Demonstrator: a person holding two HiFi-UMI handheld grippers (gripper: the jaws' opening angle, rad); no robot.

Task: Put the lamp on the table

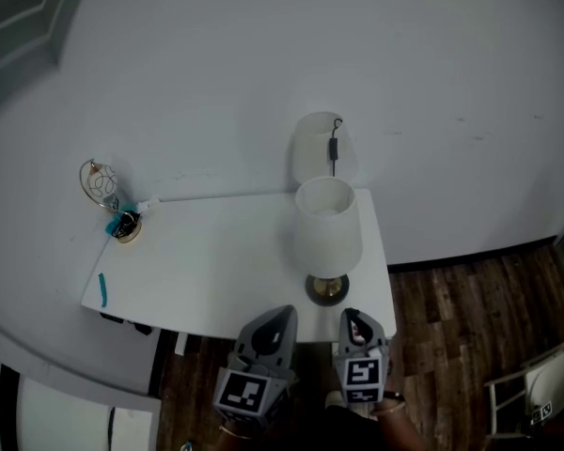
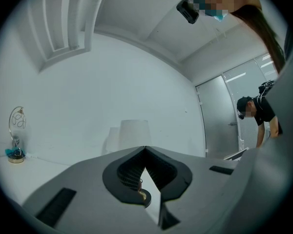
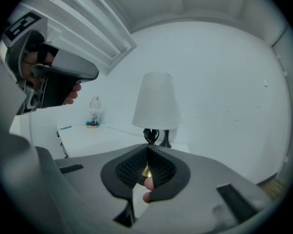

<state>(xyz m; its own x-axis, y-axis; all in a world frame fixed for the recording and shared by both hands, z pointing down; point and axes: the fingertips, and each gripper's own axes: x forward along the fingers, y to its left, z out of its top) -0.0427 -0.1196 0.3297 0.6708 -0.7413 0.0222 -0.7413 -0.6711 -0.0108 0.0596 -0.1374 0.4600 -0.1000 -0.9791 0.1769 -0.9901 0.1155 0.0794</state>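
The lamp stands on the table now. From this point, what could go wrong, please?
The lamp stands near the front right edge of the table, so a bump could tip it off. The right gripper, shut and empty, is just in front of the base and might knock it. The cord hangs behind; a snag could pull the lamp.

Readable words, numbers, brands: none found.
Marker cube (image 1: 243, 393) of the left gripper (image 1: 282, 314): black-and-white square code pattern, no letters or digits.
Marker cube (image 1: 362, 374) of the right gripper (image 1: 352, 316): a like pattern, likewise no characters.
Chair (image 1: 531, 388), near right on the floor: small white label (image 1: 546, 412) with dark marks, too small to read.
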